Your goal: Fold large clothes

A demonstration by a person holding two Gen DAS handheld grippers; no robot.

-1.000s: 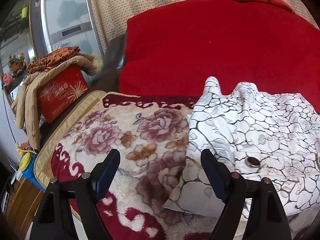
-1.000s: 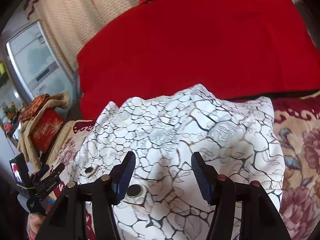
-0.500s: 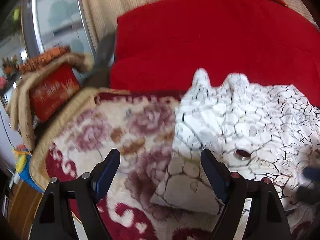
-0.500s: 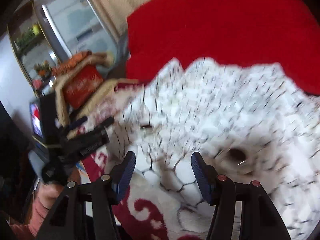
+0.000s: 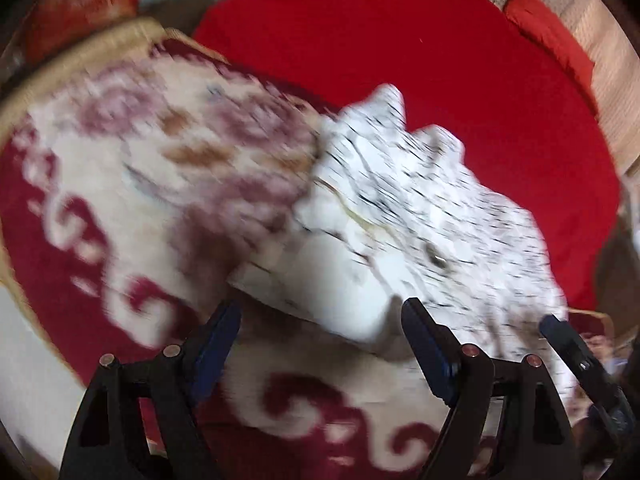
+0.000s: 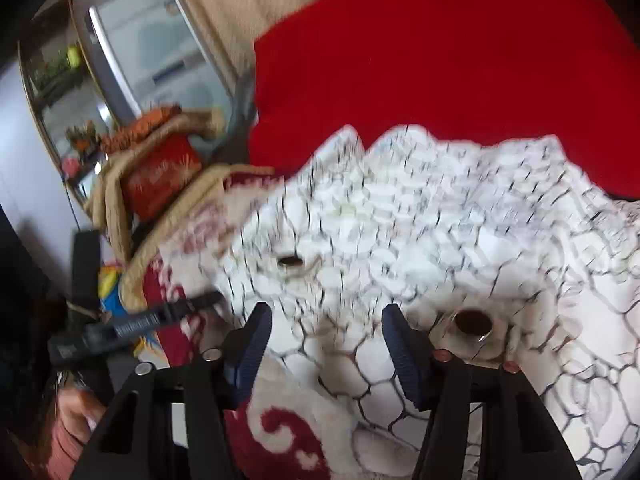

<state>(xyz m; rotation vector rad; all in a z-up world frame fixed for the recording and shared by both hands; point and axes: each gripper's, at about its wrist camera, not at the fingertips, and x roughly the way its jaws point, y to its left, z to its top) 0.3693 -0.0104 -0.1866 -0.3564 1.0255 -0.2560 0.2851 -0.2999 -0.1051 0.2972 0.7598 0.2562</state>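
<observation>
Fingers: left gripper [image 5: 320, 344] wide, empty, angled down; right gripper [image 6: 326, 344] just narrowing around garment [image 6: 420, 232] edge

Your left wrist view looks steeply down, close over the floral blanket [image 5: 132, 208]; your right faces the same white garment [image 6: 420, 232] from nearer, the red cushion [image 6: 440, 60] at twelve o'clock in both.

I can read no text: lettering on the red box [image 6: 162, 176] and on the left gripper [image 6: 136, 322] is blurred.
</observation>
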